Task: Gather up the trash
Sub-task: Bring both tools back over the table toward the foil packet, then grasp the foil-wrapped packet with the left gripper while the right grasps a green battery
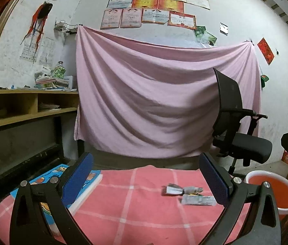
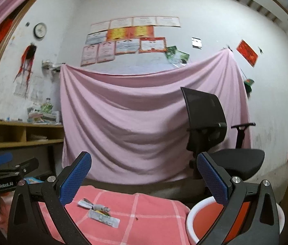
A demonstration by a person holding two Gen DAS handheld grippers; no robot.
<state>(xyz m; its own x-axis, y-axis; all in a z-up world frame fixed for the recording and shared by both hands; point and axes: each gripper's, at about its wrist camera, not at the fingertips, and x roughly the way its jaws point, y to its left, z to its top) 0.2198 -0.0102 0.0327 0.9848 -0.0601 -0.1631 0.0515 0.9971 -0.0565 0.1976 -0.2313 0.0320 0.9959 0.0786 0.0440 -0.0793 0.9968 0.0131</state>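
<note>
Crumpled wrappers (image 1: 191, 195) lie on the pink checked cloth (image 1: 135, 214), toward its right side; they also show in the right wrist view (image 2: 99, 212). My left gripper (image 1: 147, 181) is open and empty, held above the cloth, with the wrappers just inside its right finger. My right gripper (image 2: 144, 181) is open and empty, with the wrappers near its left finger. A red basin with a white rim (image 1: 274, 192) stands to the right of the cloth, also seen in the right wrist view (image 2: 203, 222).
A blue picture book (image 1: 80, 185) lies on the cloth's left side. A black office chair (image 1: 238, 130) stands behind the basin. A pink sheet (image 1: 154, 94) hangs on the back wall. Wooden shelves (image 1: 21, 106) are at the left.
</note>
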